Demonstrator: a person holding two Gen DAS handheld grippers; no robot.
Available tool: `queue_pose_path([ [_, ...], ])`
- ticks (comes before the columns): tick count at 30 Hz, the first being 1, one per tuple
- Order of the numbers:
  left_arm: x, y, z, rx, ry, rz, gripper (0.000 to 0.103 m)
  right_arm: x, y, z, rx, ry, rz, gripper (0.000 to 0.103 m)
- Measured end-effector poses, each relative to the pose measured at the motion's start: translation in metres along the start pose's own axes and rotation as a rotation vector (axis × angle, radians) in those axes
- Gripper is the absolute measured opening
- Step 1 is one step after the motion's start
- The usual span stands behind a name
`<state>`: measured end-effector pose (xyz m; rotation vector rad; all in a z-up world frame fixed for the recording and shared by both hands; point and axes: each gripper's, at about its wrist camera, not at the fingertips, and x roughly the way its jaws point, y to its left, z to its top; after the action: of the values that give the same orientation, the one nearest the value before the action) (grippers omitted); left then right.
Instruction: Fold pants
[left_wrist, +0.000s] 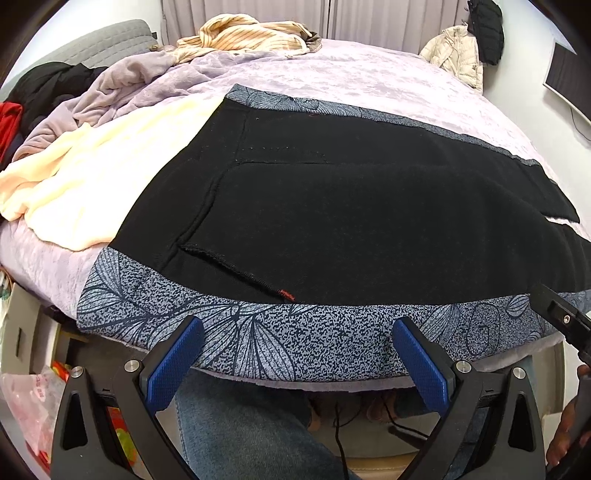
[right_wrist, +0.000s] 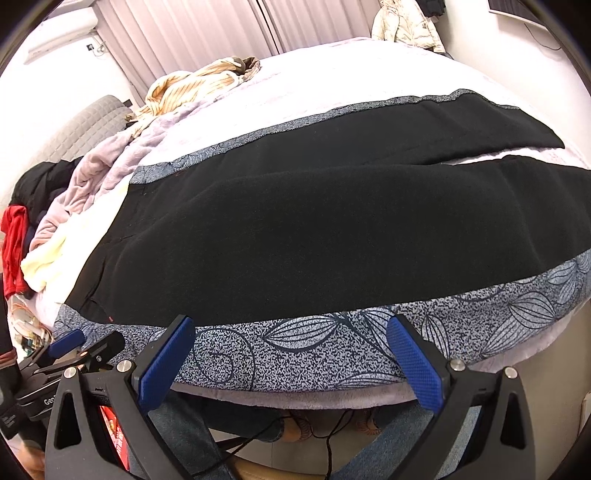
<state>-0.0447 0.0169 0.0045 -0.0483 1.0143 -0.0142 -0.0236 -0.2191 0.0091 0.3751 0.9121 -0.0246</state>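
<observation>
left wrist: left claw (left_wrist: 297, 354) wide open, empty, near pants (left_wrist: 332, 221)

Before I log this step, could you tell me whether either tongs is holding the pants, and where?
Nothing is held: the left tongs and right tongs are open, short of the black pants.

Bed (left_wrist: 388, 85) with lilac plush cover. Blue-grey leaf-print cloth (left_wrist: 236, 332) lies flat along near edge, overhanging slightly. Black pants (left_wrist: 332, 221) spread flat on cloth, legs running right. Cream blanket (left_wrist: 92, 177) on left, touching pants. Lilac blanket (left_wrist: 122, 88) bunched far left. Striped garment (left_wrist: 251, 33) heaped at far edge. Black and red clothes (left_wrist: 22, 107) at left edge.
</observation>
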Motion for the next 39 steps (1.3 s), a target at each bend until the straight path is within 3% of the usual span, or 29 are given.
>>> queue_pose_path([
  [22,-0.013,0.012,-0.004,-0.006,-0.034,0.017,0.102,-0.015,-0.012,-0.009,0.041,-0.013,0.038,0.103],
  [24,-0.015,0.022,-0.005,-0.025,-0.046,-0.021,0.102,-0.014,-0.016,-0.009,0.068,-0.007,0.091,0.103],
  [29,-0.014,0.062,-0.011,-0.108,-0.060,-0.142,0.102,-0.001,-0.053,-0.017,0.246,0.033,0.381,0.102],
  [31,-0.011,0.079,-0.016,-0.140,-0.065,-0.182,0.102,0.007,-0.067,-0.022,0.296,0.059,0.458,0.091],
  [32,-0.009,0.086,-0.020,-0.155,-0.056,-0.197,0.102,0.012,-0.073,-0.026,0.315,0.077,0.494,0.077],
  [33,-0.004,0.093,-0.024,-0.169,-0.045,-0.210,0.102,0.018,-0.080,-0.030,0.336,0.102,0.528,0.070],
  [36,0.009,0.099,-0.033,-0.181,-0.020,-0.226,0.102,0.032,-0.096,-0.044,0.377,0.153,0.572,0.070],
  [39,0.024,0.096,-0.040,-0.193,0.004,-0.273,0.102,0.042,-0.107,-0.056,0.393,0.163,0.543,0.070],
])
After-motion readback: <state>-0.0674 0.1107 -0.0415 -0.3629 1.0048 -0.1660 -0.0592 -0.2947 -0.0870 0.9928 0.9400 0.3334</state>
